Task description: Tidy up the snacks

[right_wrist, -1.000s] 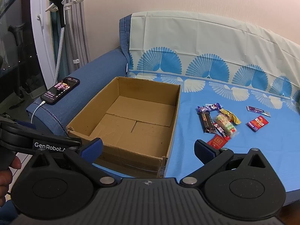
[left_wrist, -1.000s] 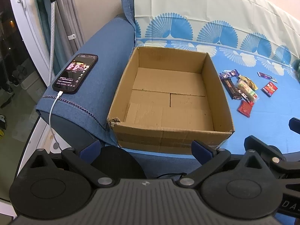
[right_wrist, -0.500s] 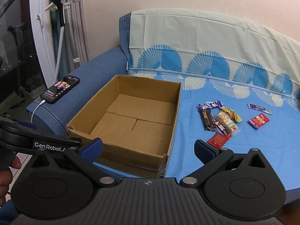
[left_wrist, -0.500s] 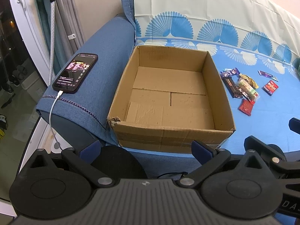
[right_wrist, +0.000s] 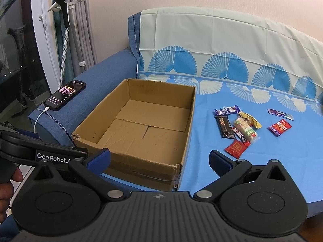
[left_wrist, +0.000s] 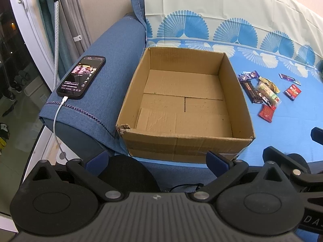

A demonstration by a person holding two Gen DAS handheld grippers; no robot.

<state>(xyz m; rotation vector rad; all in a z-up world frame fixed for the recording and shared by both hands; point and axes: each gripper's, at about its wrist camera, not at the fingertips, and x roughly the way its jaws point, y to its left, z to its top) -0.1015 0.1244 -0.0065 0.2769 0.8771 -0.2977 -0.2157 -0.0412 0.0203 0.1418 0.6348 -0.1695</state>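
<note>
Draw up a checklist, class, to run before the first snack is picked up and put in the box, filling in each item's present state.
1. Cardboard box holds nothing, open top: ok.
2. Snacks lie on the blue cover beside the box, none inside: ok.
3. Right tongs open, holding nothing: ok.
4. Left tongs open, holding nothing: ok.
5. Phone on the armrest, apart from the box: ok.
6. Snacks overlap in the cluster; a clean single grip: cannot tell.

My matt black plastic frame faces a rough corrugated cardboard box (right_wrist: 141,129), glossy foil snack wrappers (right_wrist: 242,129), and woven denim-like armrest (left_wrist: 113,60).
</note>
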